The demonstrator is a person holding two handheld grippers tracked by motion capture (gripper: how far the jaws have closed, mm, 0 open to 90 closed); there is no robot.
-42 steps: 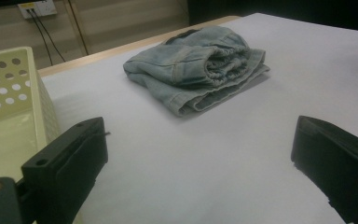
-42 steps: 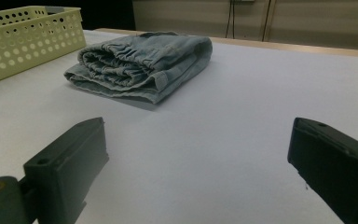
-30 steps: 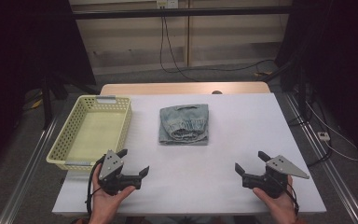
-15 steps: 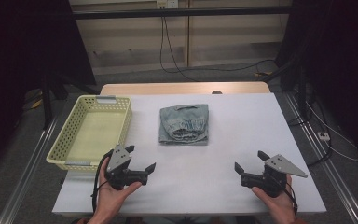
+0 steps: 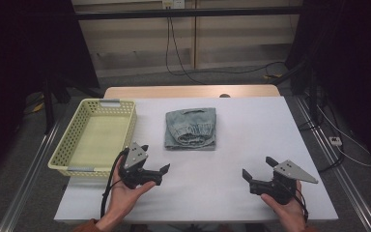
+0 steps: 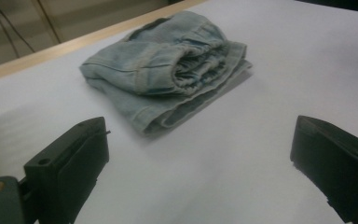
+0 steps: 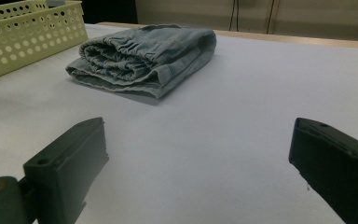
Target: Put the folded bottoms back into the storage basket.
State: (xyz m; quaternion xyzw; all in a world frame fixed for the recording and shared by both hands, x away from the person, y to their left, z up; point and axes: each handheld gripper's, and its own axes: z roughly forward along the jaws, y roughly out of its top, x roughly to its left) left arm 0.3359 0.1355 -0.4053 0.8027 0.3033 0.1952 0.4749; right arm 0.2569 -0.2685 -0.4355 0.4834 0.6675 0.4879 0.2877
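The folded jeans [image 5: 191,128] are seen on the desk [image 5: 251,125], near its far edge and about midway between the left and right edges, lying flat and not touched by anything. Just beside them, at the left edge, a basket [image 5: 60,154] is placed; it looks empty. The work is judged to be at its very beginning: nothing is lifted yet, and the whole job of picking up the jeans is left to do, probably with the basket as the goal, though this cannot be known for sure.

The left gripper [image 5: 155,170] is held near the front edge, close to the front right corner of the basket, with its jaws spread apart and nothing between them. It is pointed toward the jeans, which are seen ahead of its jaws in the left gripper view. The right gripper [image 5: 256,174] is held near the front right corner, also released and empty, well apart from the jeans.

Much bare desk is found between the grippers and the jeans, so a free approach is expected from both sides. Care is needed at the basket wall, which stands near the left side of the jeans.
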